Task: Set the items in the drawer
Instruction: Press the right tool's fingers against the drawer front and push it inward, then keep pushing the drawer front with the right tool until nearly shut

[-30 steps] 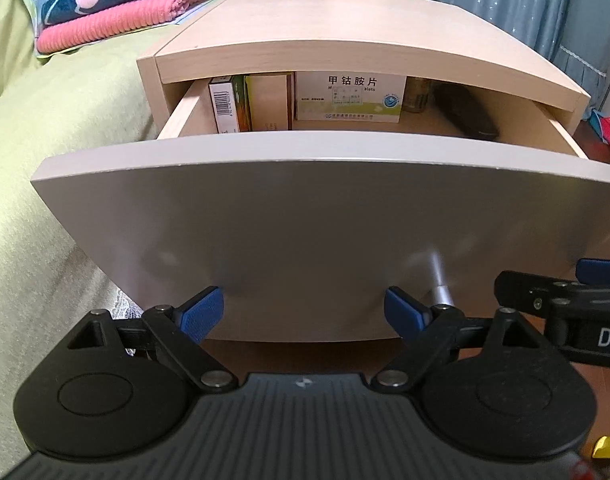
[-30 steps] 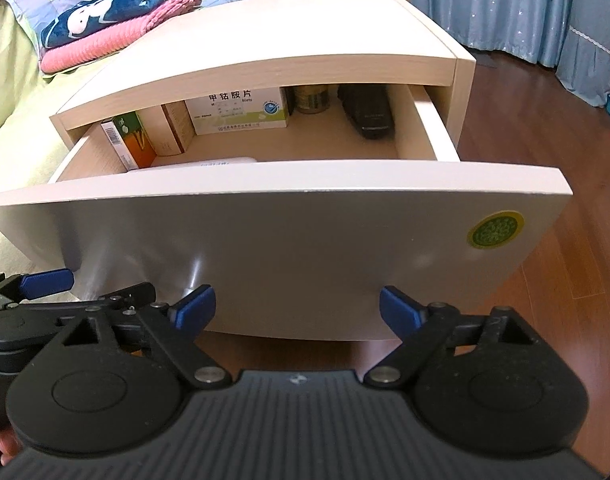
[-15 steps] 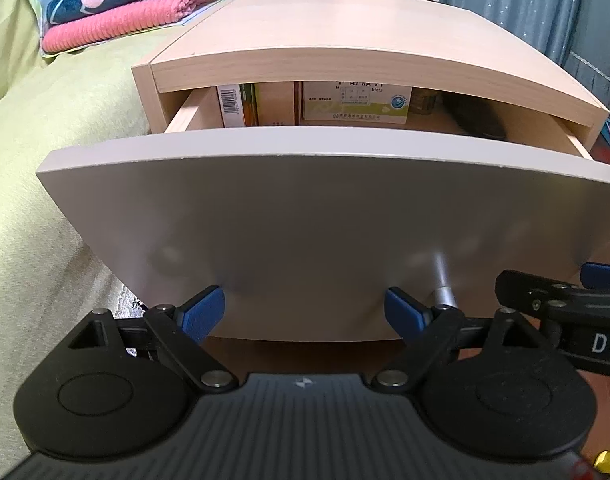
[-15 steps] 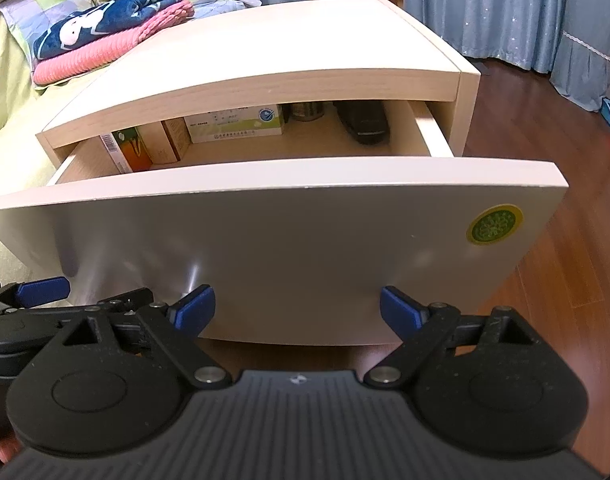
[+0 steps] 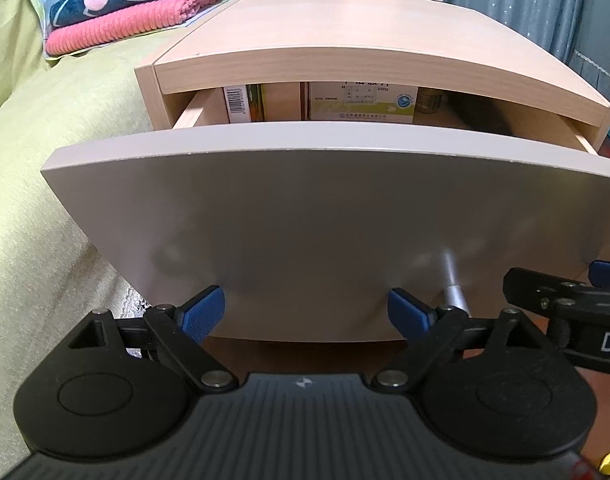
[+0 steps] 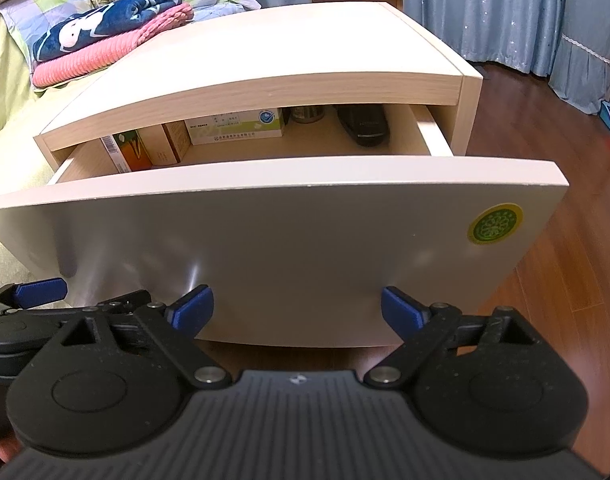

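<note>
The drawer (image 6: 297,248) fills the middle of both frames, partly pulled out of the bedside cabinet (image 6: 265,60), its grey curved front facing the cameras. Inside, toward the upper middle of the right wrist frame, stand a white medicine box (image 6: 235,126), an orange-green carton (image 6: 125,152), a small jar (image 6: 307,114) and a dark case (image 6: 363,124). So the items appear already stowed. What seems left, as I judge it, is pushing the drawer shut. The left claw (image 5: 305,312) and the right claw (image 6: 297,312) sit low in their frames, both spread wide and holding nothing, with blue pads close to the lower edge of the front panel; whether they touch it I cannot tell.
</note>
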Motion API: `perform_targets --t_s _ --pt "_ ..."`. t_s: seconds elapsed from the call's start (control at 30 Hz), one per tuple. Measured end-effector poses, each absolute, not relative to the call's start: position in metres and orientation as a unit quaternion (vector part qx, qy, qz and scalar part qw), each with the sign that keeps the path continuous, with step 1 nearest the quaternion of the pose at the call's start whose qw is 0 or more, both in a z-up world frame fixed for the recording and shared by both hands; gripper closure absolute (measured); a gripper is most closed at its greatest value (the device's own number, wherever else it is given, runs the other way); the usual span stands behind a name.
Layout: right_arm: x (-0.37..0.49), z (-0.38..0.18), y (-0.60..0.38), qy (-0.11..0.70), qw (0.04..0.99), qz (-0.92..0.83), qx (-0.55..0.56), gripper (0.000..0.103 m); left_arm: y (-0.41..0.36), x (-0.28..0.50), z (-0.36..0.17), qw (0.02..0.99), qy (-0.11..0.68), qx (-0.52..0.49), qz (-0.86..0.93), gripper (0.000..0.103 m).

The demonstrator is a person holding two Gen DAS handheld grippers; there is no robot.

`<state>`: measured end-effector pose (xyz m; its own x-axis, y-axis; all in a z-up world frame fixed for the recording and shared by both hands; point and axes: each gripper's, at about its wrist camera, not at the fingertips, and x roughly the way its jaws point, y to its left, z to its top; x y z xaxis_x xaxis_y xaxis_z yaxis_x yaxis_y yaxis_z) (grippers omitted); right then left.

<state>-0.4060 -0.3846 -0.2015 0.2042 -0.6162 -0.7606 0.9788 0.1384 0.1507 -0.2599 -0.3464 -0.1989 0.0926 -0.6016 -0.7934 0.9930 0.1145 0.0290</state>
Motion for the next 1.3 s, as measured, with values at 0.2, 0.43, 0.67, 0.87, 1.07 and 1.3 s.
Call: perform_targets --t_s 0.2,0.43,0.67,0.87,1.07,1.3 --pt "-0.407 -0.202 -0.386 0.273 0.703 -0.568 0.329 0.013 -0.349 -0.26 -0.199 0.675 0.319 0.304 -0.591 0.012" --pt "-0.404 -0.202 -0.389 0.272 0.701 -0.572 0.327 0.013 -0.35 -0.26 -0.201 0.678 0.32 0.302 -0.589 0.012" --pt "-0.404 -0.203 -0.392 0.271 0.7 -0.575 0.324 0.013 -0.351 -0.258 -0.203 0.679 0.324 0.3 -0.586 0.012" --pt "-0.402 -0.203 -0.393 0.272 0.7 -0.577 0.32 0.013 -0.352 -0.257 -0.205 0.679 0.329 0.297 -0.585 0.012" --pt "-0.401 -0.202 -0.395 0.271 0.7 -0.579 0.319 0.013 -0.353 -0.255 -0.206 0.682 0.329 0.294 -0.583 0.012" --pt "-0.401 -0.202 -0.398 0.268 0.699 -0.582 0.319 0.013 -0.353 -0.253 -0.207 0.686 0.331 0.287 -0.58 0.012"
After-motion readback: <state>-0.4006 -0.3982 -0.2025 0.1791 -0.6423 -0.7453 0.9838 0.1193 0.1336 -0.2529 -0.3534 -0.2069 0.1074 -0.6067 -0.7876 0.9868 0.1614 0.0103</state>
